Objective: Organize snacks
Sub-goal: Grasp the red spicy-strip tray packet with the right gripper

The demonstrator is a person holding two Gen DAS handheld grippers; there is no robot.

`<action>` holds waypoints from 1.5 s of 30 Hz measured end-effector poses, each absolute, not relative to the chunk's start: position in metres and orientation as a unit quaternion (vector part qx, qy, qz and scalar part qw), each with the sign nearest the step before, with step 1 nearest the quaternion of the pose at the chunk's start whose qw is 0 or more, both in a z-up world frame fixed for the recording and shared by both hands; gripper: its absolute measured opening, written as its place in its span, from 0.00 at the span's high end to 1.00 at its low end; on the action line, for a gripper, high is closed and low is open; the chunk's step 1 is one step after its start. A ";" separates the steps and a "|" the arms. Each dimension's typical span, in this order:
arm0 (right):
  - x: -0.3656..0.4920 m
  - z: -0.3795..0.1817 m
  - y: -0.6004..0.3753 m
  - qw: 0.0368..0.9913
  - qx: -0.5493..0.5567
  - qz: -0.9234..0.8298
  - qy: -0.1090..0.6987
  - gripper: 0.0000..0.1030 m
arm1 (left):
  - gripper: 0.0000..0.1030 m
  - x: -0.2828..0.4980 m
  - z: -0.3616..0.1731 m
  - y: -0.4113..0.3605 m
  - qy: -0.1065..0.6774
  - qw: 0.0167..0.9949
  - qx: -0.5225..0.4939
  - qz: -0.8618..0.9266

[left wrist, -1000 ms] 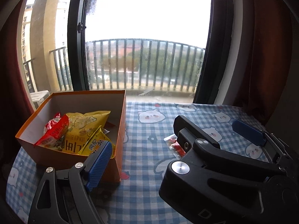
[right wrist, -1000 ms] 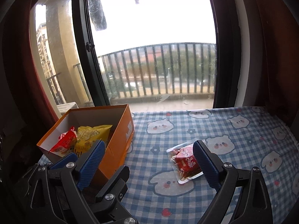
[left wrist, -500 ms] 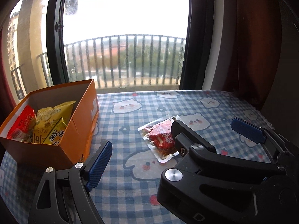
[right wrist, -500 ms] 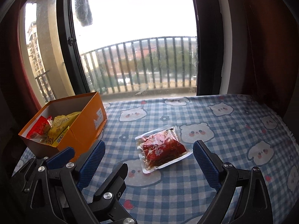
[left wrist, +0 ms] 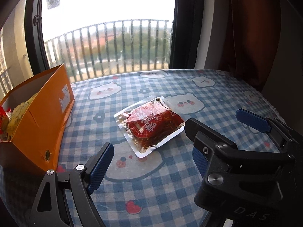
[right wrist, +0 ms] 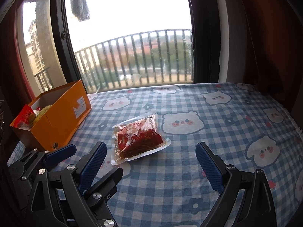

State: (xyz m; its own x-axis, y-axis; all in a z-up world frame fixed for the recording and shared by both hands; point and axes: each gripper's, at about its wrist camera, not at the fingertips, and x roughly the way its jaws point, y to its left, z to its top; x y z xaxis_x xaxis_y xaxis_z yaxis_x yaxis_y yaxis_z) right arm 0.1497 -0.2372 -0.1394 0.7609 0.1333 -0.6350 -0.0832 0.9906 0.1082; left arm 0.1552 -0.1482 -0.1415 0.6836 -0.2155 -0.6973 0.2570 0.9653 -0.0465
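Observation:
A clear pouch with a red snack inside [left wrist: 151, 124] lies flat on the blue checked tablecloth [left wrist: 170, 189]. My left gripper [left wrist: 151, 151] is open just short of the pouch's near corner, with nothing between its fingers. My right gripper [right wrist: 151, 145] is also open, and the pouch [right wrist: 138, 138] lies just ahead of its fingertips, untouched. In the left wrist view the right gripper [left wrist: 215, 118] crosses the lower right and hides most of the left gripper's right finger. An open orange box [right wrist: 60, 117] stands at the left and holds yellow and red snack bags [right wrist: 25, 117].
The table runs up to a large window with a balcony railing [right wrist: 144, 60] behind it. A dark red curtain [left wrist: 255, 37] hangs at the right. The tablecloth's fringed edge [right wrist: 295, 124] drops off at the far right. The box [left wrist: 43, 117] stands close to the left gripper's left finger.
Both grippers have swung right and come down toward the pouch, which now looks larger and nearer. The orange box has slid toward the left edge of both views. Jaws stayed wide.

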 end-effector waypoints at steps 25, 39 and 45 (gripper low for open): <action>0.261 -0.182 -0.237 0.905 0.044 0.109 0.409 0.07 | 0.14 0.263 -0.181 -0.146 0.435 0.898 0.017 -0.062; 0.269 -0.200 -0.214 0.884 0.028 0.138 0.447 0.25 | 0.13 0.254 -0.192 -0.129 0.440 0.895 -0.003 -0.069; 0.267 -0.205 -0.218 0.876 0.021 0.130 0.464 0.29 | 0.13 0.252 -0.198 -0.135 0.458 0.883 -0.008 -0.100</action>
State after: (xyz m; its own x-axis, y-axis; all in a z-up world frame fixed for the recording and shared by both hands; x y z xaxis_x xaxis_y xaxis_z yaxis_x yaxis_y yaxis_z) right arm 0.2669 -0.2176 -0.2049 0.5350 0.2467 -0.8080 -0.2082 0.9654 0.1569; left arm 0.2520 -0.1347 -0.1980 0.5605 -0.1833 -0.8076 0.1692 0.9800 -0.1050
